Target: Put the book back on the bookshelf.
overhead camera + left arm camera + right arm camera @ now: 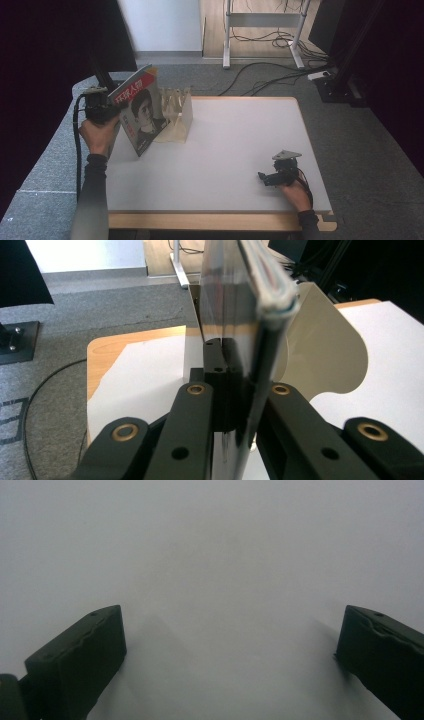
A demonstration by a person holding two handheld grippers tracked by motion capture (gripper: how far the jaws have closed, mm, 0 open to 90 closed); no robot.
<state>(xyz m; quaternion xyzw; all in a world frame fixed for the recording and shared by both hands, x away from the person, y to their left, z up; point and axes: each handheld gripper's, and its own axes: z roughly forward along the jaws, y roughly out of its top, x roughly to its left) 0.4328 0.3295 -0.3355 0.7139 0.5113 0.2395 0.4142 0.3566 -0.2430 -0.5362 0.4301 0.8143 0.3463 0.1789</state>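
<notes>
With the left gripper (102,107) clamped on the magazine (141,109) at ten o'clock on the table (235,150), just beside the clear rack (179,116), keep it upright and ease it between the dividers, while the right gripper (270,177) rests at five o'clock, jaws apart

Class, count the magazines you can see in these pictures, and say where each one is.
1. The magazine is held upright in the left tool, beside the clear rack at the table's far left. The rack looks empty.
</notes>
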